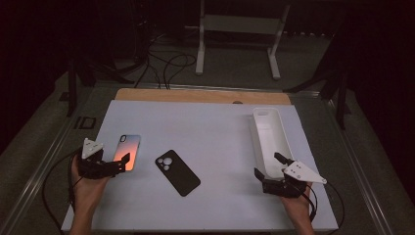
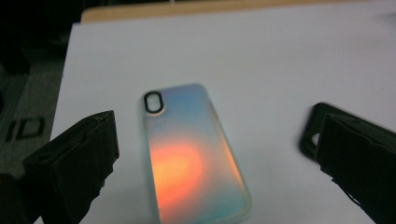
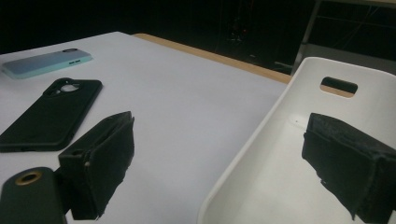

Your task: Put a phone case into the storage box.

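Note:
An iridescent phone case lies face down at the left of the white table top. My left gripper stands open at its near end, and in the left gripper view the case lies between the spread jaws of the gripper, untouched. A black phone case rests slantwise at the centre; its corner peeks from behind one jaw. My right gripper is open astride the near left wall of a long white tray. In the right gripper view, one jaw of the gripper hangs inside the tray.
A wooden strip runs along the table's far edge. Beyond it, a white stand and cables are on the dark floor. In the right gripper view the black case and the iridescent case lie far left.

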Tool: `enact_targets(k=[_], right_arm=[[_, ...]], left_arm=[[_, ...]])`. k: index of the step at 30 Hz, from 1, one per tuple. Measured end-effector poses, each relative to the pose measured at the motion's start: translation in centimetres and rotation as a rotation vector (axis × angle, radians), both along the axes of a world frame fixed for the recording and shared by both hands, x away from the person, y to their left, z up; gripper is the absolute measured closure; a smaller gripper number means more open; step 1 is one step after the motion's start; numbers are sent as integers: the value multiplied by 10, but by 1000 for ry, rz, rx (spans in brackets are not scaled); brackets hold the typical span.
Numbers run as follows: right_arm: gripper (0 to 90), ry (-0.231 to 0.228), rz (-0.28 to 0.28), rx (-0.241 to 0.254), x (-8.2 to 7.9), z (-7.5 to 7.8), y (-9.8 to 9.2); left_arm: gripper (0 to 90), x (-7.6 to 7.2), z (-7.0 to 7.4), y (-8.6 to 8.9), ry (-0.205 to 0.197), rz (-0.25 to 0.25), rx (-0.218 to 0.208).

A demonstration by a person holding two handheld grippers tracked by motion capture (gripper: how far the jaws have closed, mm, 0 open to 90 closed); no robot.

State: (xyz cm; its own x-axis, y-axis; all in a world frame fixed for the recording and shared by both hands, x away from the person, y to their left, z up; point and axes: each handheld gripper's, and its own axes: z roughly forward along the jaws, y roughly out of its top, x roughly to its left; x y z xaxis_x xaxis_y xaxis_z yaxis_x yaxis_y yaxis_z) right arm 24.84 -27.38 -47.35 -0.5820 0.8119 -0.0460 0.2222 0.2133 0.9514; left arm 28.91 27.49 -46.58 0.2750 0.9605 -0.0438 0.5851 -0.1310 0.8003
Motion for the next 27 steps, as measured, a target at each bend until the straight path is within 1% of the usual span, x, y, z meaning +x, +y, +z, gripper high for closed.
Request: enact_targets(k=[2,5,8,9,12,16,23,27], right_arm=[[91,4,-2,2,0,0,0],[91,6,-4,4,0,-1,0],[91,6,0,-2,0,-2,2],[91,5,2,-7,0,-2,2],[91,2,1,-12,0,-2,3],[91,4,-1,-7,0,-2,2],[91,0,-4,-6,-1,-2,3],[91,0,-3,-5,-1,-2,3]], left_arm=[[1,9,-2,1,45,8,17],[1,21,-7,1,107,24,32],[1,31,-14,0,160,29,48],[1,34,-17,-1,170,33,59],[1,40,-24,-2,199,39,72],[1,48,-30,-2,219,45,88],[1,57,-35,-4,250,51,98],[1,60,-38,-6,275,57,95]])
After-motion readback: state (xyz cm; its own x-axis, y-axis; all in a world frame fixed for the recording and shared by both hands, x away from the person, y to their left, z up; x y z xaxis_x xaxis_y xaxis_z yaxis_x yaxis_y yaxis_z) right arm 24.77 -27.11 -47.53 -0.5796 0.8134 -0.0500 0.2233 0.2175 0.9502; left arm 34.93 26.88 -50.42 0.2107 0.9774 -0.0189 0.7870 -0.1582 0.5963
